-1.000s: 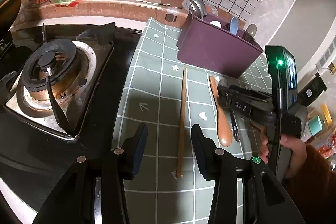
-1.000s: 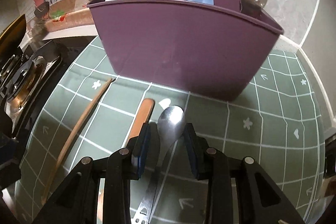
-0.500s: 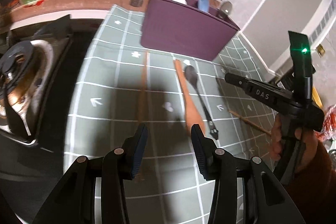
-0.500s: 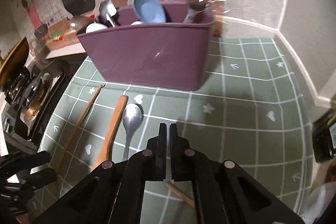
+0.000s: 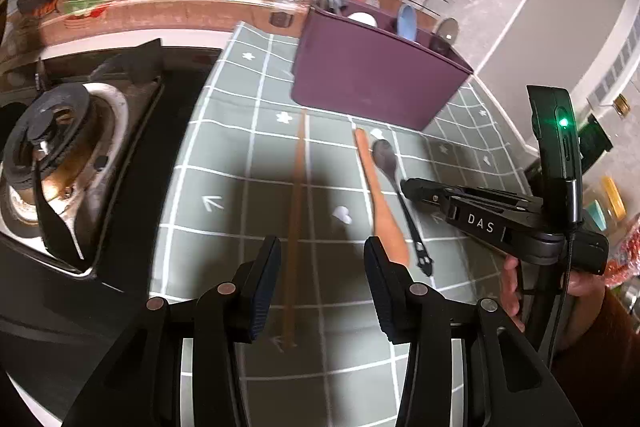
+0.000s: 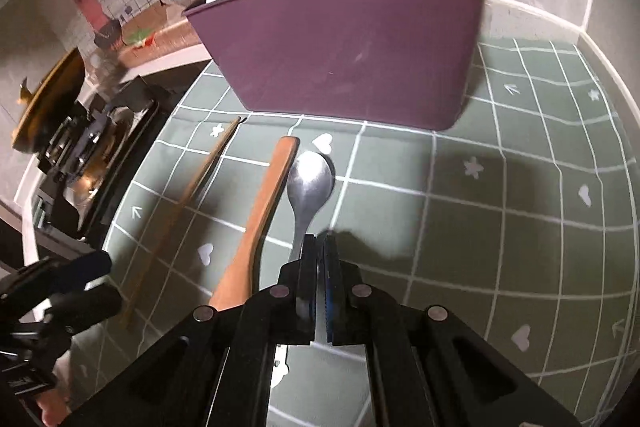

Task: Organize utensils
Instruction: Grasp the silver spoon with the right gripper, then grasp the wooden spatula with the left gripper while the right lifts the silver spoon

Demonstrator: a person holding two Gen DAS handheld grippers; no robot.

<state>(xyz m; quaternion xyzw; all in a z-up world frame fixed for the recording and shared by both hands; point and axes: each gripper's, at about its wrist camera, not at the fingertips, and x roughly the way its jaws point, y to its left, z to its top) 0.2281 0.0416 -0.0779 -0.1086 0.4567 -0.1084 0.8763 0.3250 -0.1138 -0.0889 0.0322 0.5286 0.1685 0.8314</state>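
Utensils lying side by side on the green gridded mat [image 6: 500, 227] covering the counter: metal spoon [image 6: 310, 183] showing a shiny oval bowl pointing toward the purple caddy [image 6: 340, 47], wooden spatula [image 6: 260, 215] just beside it, thin wooden chopstick [image 6: 188, 195] further toward the gas stove [image 5: 60, 155]. Right tongs [image 6: 319, 251] pinching fully closed, hovering over the spoon's neck, handle mostly hidden beneath; hard telling whether gripping it. Left tongs [image 5: 320, 283] standing half open, holding nothing, straddling the blurred chopstick. Caddy contents only partly showing above the rim
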